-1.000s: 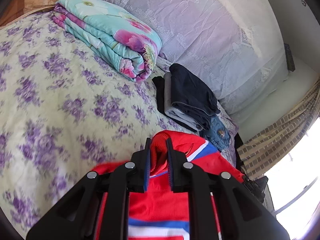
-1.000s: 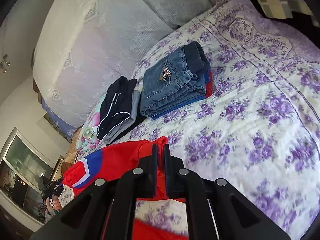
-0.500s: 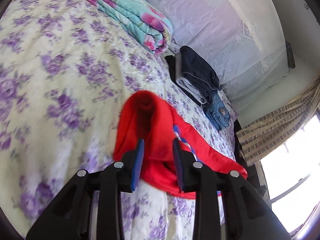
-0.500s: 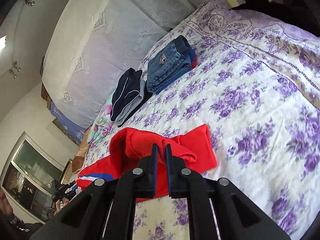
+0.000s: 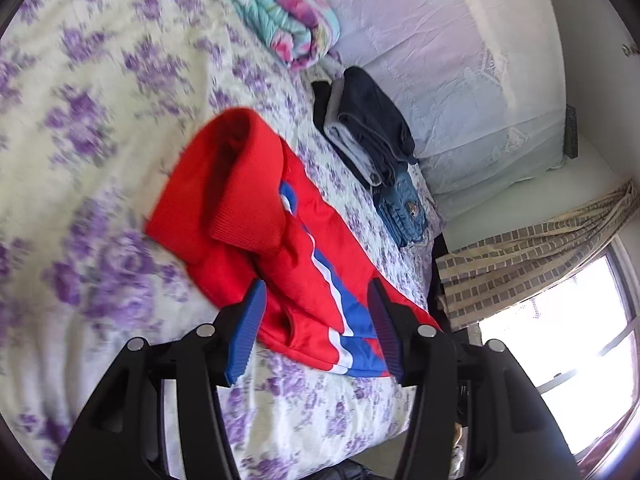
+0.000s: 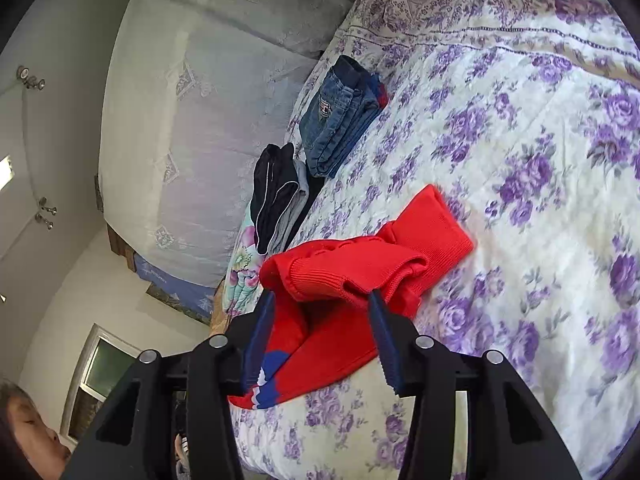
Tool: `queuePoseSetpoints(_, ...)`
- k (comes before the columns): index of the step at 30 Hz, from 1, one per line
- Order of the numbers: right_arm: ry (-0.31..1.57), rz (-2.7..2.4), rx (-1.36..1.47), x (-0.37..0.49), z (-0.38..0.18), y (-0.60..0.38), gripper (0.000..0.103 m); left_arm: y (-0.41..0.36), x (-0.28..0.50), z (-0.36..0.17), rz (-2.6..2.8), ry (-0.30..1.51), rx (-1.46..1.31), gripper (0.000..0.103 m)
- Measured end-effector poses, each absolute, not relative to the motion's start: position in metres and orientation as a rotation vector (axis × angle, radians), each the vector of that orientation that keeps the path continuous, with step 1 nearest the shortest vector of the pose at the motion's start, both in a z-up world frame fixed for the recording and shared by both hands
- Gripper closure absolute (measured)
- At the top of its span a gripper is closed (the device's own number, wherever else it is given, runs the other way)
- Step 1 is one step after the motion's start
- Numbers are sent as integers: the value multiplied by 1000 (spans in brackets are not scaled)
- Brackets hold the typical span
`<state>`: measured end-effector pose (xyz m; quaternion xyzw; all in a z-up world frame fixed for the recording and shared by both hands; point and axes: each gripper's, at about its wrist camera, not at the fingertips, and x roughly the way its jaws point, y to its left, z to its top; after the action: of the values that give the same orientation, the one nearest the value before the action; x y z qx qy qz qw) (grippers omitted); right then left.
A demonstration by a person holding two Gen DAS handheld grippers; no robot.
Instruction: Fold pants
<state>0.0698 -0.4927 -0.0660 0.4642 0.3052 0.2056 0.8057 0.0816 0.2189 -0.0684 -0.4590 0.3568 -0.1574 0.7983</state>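
Red pants [image 5: 256, 208] with a blue and white side stripe lie folded over on the purple-flowered bedspread [image 5: 80, 120]. Their ribbed cuffs point away from me. My left gripper [image 5: 316, 300] is open, its jaws spread wide just above the near edge of the pants, holding nothing. In the right wrist view the same pants [image 6: 360, 272] lie bunched on the bed. My right gripper [image 6: 320, 308] is open too, its jaws on either side of the ribbed cuff without gripping it.
A folded dark and grey pair [image 5: 368, 132] and folded jeans [image 5: 404, 208] lie further along the bed by the pale pillow [image 5: 460, 60]. A folded flowered quilt [image 5: 280, 12] lies beyond. A curtain and window [image 5: 560, 300] are at the right. A person's face [image 6: 28, 428] shows low left.
Both grippers have opened and let go of the red pants, which now lie on the bed. Both have drawn back slightly from the cloth.
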Motion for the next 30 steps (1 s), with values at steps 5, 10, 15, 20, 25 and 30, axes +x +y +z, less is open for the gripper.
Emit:
queuePoseSetpoints(5,674,449,1006,70,-64,-483,46,217,102,-77,-227,790,-1018,53)
queuePoseSetpoints(10,689,455,998,69,-62,-476,46,218,109,-75,-171,780,-981,77)
queuePoseSetpoints(15,709,432,992,67,-57,-471,46,221,105,-61,-215,738,-948,88)
queuePoseSetpoints(20,658,383,938,53,-32,-482,43,239,99,-42,-250,679,-983,89)
queuePoseSetpoints(25,711,460,948,45,-31,-464,39,252,92,-36,-229,666,-975,89)
queuePoseSetpoints(30,855,486,972,47,-62,-434,39,257,89,-46,-223,674,-993,89)
